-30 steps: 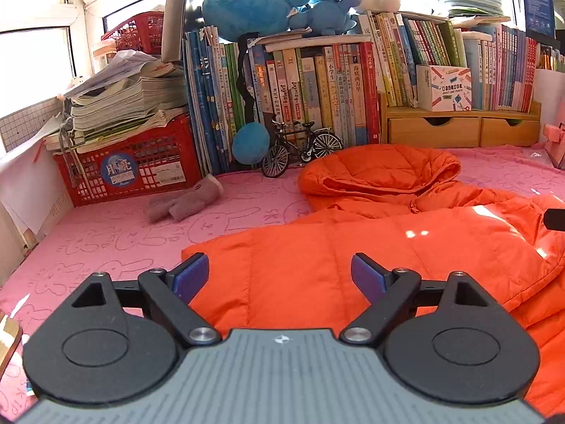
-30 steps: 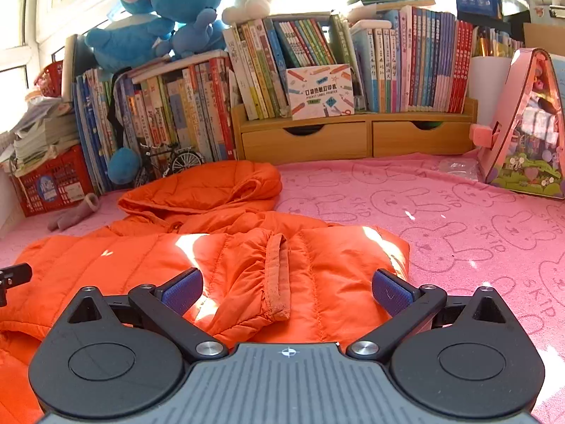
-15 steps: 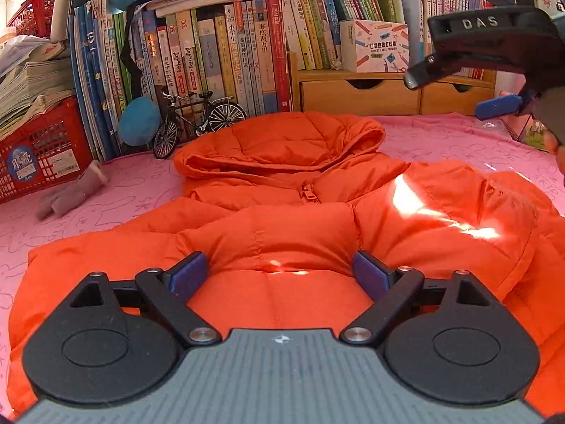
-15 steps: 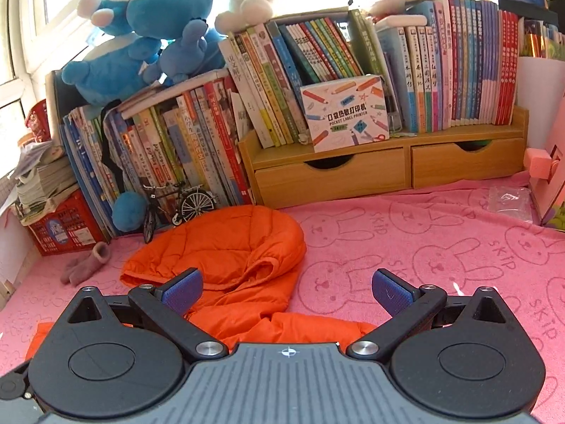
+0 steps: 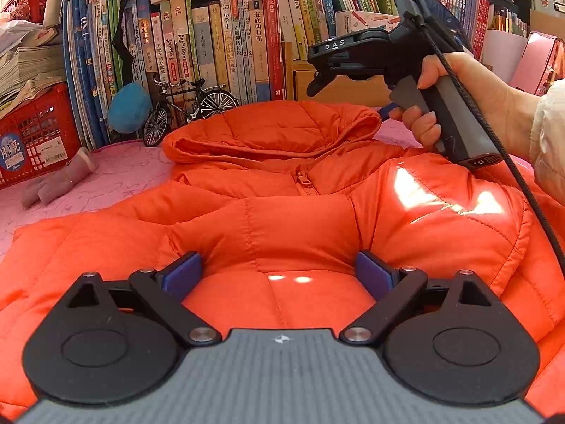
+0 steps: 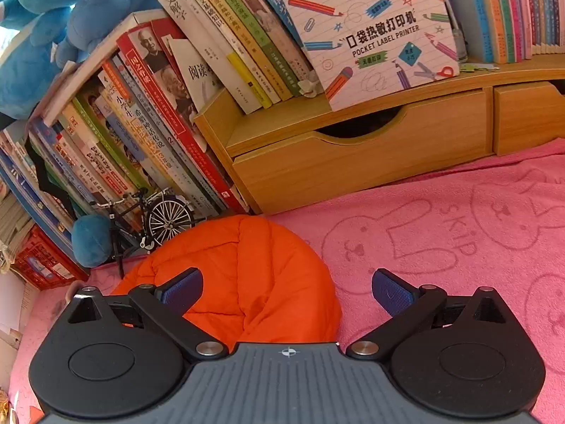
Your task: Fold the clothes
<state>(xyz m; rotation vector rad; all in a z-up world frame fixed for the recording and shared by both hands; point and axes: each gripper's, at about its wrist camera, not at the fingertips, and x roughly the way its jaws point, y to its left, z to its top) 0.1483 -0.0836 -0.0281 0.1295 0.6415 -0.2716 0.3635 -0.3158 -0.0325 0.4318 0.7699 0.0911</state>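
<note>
The right gripper has moved up over the hood at twelve o'clock of the puffy orange jacket on the pink blanket, jaws wide and empty like the left gripper, ready to fold it down.

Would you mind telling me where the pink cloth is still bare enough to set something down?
The widest bare stretch of pink cloth lies right of the orange hood, up to the wooden drawers. A narrower strip runs left of the jacket, shared with a plush toy. By the model bicycle and books it is crowded.
</note>
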